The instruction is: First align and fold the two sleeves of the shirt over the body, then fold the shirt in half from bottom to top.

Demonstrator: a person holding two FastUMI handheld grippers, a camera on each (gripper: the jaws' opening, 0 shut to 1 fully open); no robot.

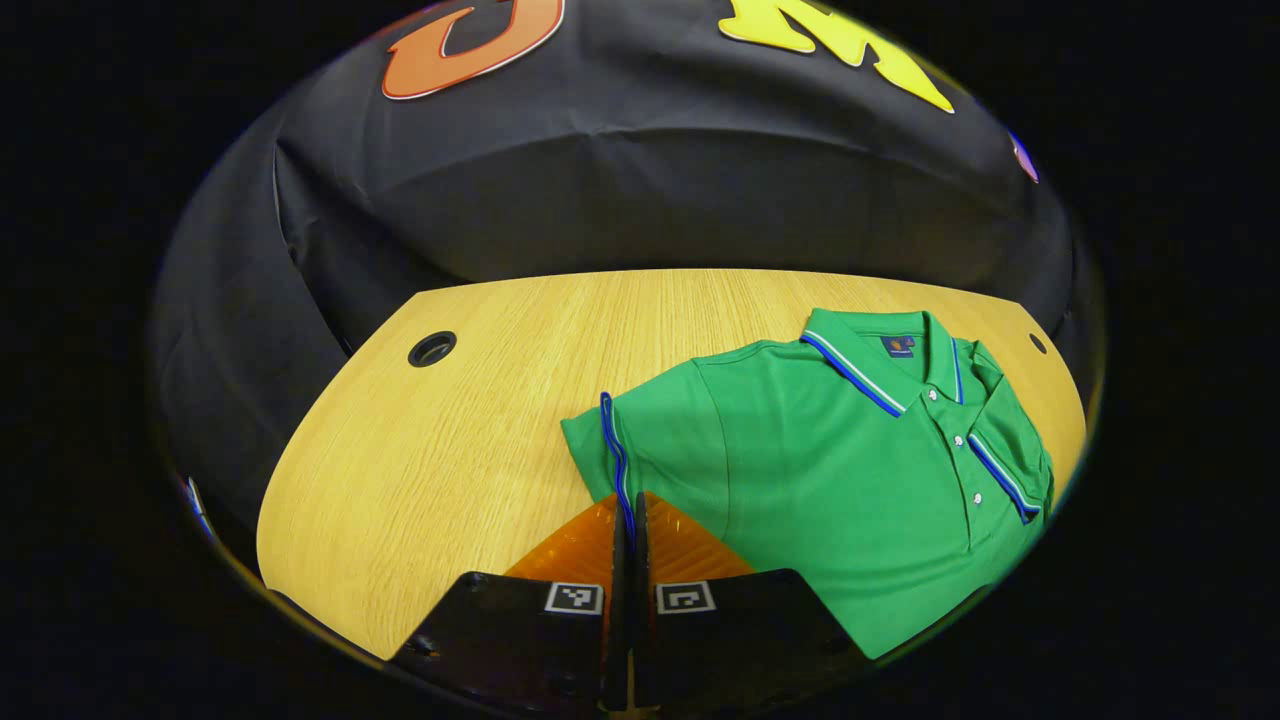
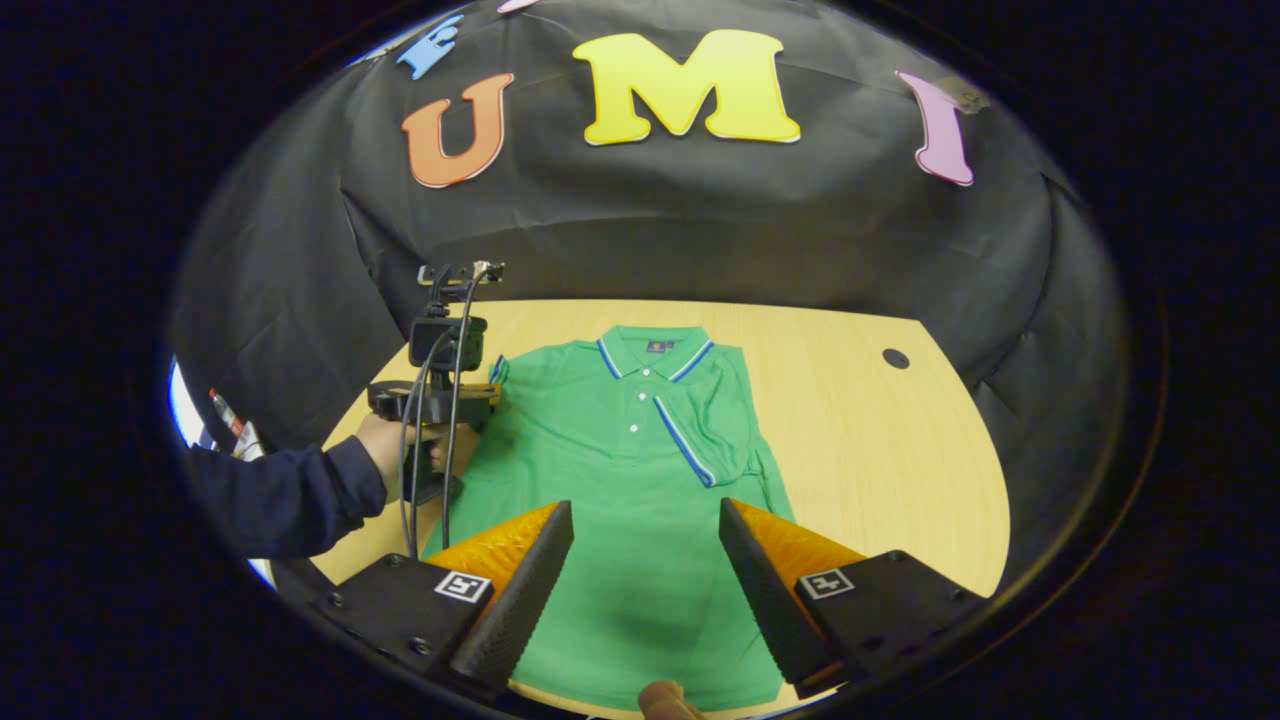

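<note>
**Left sleeve pinched, right sleeve already over the body**

The green shirt (image 2: 640,470) lies flat on the desk (image 2: 880,450), collar away from the person; the left gripper (image 1: 628,530) is closed on the striped cuff of the left sleeve (image 1: 640,440), probably to carry it across; the right sleeve (image 2: 710,425) lies folded over the chest; the right gripper (image 2: 645,560) hangs wide open above the lower body, holding nothing; the hem is cut off below.

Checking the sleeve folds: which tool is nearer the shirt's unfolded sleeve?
Left. The left tool is shut on the unfolded sleeve at its striped cuff. The right tool hangs open over the lower body of the shirt, away from that sleeve.
</note>
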